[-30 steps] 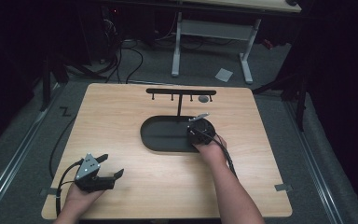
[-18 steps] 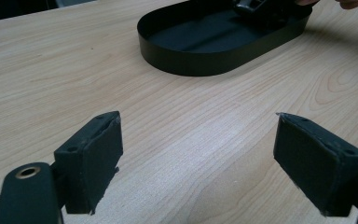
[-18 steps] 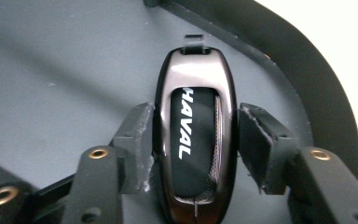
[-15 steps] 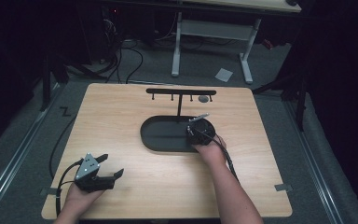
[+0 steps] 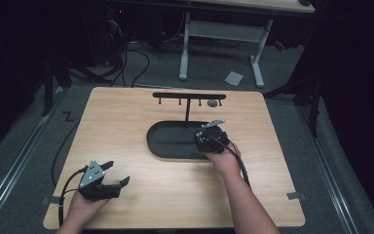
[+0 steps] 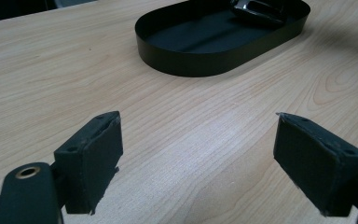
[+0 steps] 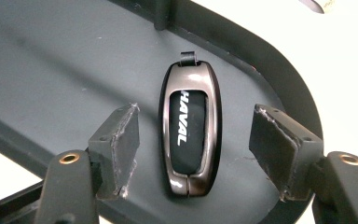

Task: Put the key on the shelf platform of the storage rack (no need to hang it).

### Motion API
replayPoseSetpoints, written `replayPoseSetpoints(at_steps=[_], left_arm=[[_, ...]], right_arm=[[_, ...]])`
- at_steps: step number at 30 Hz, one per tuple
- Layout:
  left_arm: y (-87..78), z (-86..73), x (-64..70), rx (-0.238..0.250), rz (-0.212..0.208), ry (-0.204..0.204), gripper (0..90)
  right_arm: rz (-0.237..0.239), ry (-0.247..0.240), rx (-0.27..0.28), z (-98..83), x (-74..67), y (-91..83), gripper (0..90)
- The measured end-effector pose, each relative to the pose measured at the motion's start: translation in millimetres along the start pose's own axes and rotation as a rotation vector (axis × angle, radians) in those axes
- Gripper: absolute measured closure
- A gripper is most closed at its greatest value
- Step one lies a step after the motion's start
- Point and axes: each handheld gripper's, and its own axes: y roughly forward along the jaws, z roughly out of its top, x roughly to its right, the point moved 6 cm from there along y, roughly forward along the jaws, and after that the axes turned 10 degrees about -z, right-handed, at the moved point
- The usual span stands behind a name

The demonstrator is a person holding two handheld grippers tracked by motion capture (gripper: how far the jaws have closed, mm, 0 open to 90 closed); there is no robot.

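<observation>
A dark metallic key fob marked HAVAL lies flat in the right end of a black oval tray. My right gripper is open just above it, one jaw on each side of the fob and neither touching it. In the high view this gripper hangs over the right end of the tray. My left gripper rests open near the table's front left corner, with bare wood between its jaws. From there the tray and the fob lie farther off.
A black T-shaped rack with several hooks stands just behind the tray, and a small grey item hangs near its right end. The wooden table has bare room left of the tray and along the front. Cables lie on the floor behind.
</observation>
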Motion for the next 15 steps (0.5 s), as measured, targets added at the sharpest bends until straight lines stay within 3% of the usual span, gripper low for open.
replayPoseSetpoints(at_steps=[7,15], left_arm=[[0.6,-0.2,0.8,-0.005,0.0,0.003,16.3],[1.9,-0.6,0.7,-0.006,-0.001,0.003,16.3]], right_arm=[[0.022,0.035,0.008,-11.2,6.1,-7.3,33.5],[0.029,0.076,0.055,-25.4,12.8,-20.5,30.4]])
